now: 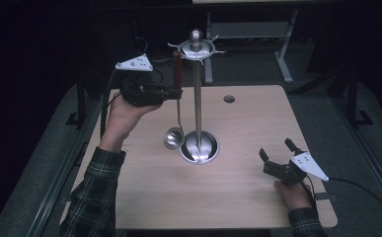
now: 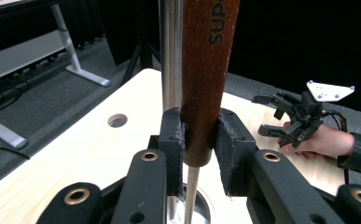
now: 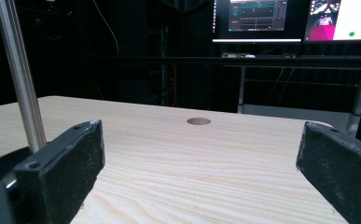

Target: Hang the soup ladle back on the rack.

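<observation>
The ladle [image 1: 174,133] has a glossy metal bowl and a matt, reddish-brown wooden handle. The stand [image 1: 197,98] is polished, mirror-bright metal. The table [image 1: 248,197] is pale wood-grain laminate, smooth and matt. The left gripper [image 2: 200,140] has rough, matt black pads.

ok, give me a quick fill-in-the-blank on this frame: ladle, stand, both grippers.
1. The left gripper is shut on the ladle by its ____ handle.
2. The ladle hangs beside the stand's upright ____.
3. The right gripper has its jaws ____, with nothing between them.
4. The right hand rests near the table's ____ edge.

Missing words: wooden; pole; open; right
</observation>
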A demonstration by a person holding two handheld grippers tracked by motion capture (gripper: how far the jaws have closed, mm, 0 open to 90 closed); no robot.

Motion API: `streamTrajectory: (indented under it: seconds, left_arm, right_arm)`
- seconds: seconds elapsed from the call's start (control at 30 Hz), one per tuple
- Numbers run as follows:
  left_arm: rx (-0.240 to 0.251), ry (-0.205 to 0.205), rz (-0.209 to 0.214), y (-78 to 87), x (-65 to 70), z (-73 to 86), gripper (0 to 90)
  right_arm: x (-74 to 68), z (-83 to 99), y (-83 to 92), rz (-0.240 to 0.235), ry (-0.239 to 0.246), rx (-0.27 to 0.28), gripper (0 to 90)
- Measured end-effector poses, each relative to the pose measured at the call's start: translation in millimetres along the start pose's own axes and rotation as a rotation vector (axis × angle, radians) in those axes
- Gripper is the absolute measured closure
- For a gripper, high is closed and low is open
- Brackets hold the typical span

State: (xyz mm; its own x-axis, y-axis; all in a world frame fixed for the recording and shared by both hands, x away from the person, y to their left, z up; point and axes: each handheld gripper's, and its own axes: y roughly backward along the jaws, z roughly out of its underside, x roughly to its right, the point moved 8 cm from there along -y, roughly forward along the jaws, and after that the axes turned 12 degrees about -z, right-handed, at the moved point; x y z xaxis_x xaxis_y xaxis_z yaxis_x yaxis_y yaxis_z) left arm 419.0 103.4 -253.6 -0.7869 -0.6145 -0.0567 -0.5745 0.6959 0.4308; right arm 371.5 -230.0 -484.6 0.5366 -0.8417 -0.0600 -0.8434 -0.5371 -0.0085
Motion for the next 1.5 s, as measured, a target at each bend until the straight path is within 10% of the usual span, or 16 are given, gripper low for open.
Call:
streamTrajectory:
  seconds: [0.5, 1.5]
  left_arm:
    - [-0.022, -0.014, -0.025, 6.8, -4.9, 7.8, 52.3]
    - [-0.121, -0.002, -0.107, 30.8, -15.9, 91.2, 22.2]
  right_arm:
    - [0.0, 0.2, 0.1, 0.002, 0.003, -0.004, 0.2]
    - [0.0, 0.2, 0.1, 0.002, 0.003, -0.003, 0.2]
